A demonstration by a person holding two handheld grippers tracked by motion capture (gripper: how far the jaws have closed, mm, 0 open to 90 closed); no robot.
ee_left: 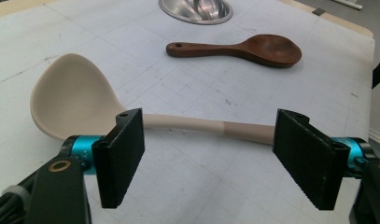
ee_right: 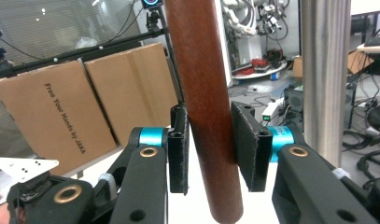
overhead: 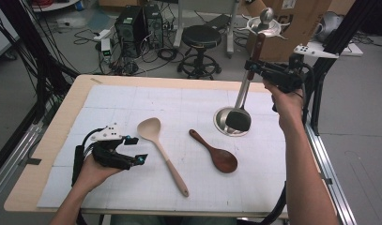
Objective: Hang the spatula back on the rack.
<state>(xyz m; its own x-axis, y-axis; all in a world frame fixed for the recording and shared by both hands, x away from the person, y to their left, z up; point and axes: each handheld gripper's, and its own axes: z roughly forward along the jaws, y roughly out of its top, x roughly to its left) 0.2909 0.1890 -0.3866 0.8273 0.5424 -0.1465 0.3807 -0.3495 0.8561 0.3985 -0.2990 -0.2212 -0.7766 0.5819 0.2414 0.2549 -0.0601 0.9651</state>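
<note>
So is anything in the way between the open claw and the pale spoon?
No. The left claw stands open, with the pale spoon just beyond it and its handle crossing the gap between the pads. Only bare white mat lies between them. The brown spoon rests farther off.

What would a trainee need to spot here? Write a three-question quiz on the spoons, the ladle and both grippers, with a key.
1. True or false: the right gripper is clamped on the ladle's brown handle.
2. Which lies nearest the left gripper? A) the dark wooden spoon B) the pale spoon C) the steel bowl
3. Fill in: the ladle's scoop hangs over the ____.

Key: 1 true. 2 B; the left gripper's jaws are open with nothing between them, and the pale spoon's handle lies just beyond. 3 steel bowl.
</note>
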